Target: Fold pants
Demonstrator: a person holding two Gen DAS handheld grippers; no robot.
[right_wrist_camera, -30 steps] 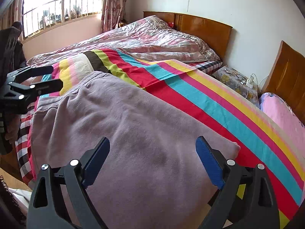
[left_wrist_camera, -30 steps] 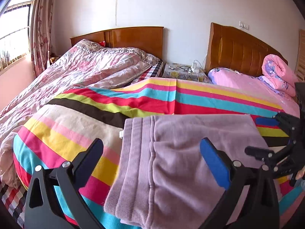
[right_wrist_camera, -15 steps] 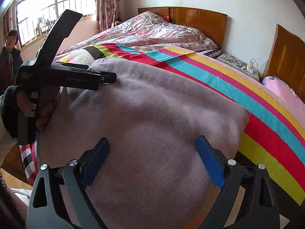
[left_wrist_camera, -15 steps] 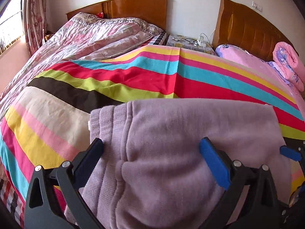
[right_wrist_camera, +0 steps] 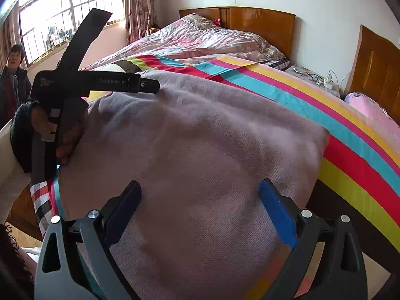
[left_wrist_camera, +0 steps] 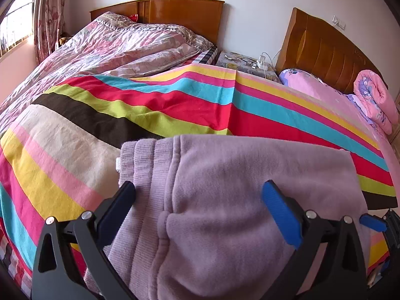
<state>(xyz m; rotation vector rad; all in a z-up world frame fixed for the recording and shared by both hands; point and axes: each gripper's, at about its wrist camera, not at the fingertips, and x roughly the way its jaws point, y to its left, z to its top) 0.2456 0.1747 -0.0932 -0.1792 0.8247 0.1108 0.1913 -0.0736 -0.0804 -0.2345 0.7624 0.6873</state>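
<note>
The pants (left_wrist_camera: 237,200) between the claw fingers were soft mauve knit, fuzzy and matt, ribbed at the waistband. Past the claw, the striped sheet (left_wrist_camera: 175,105) looked like plain woven cotton, matt. The headboard (left_wrist_camera: 180,12) further off was glossy varnished wood. The left gripper (left_wrist_camera: 200,207) was matt black plastic, probably, with shiny metal screws.

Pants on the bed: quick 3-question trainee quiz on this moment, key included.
1. True or false: the left gripper is shut on the pants.
2. The pants lie on: A) striped sheet B) floor C) nightstand.
3. Which end of the pants faces the left wrist camera?

Key: 1. False, both grippers, right gripper included, are open. 2. A. 3. The ribbed waistband.
</note>
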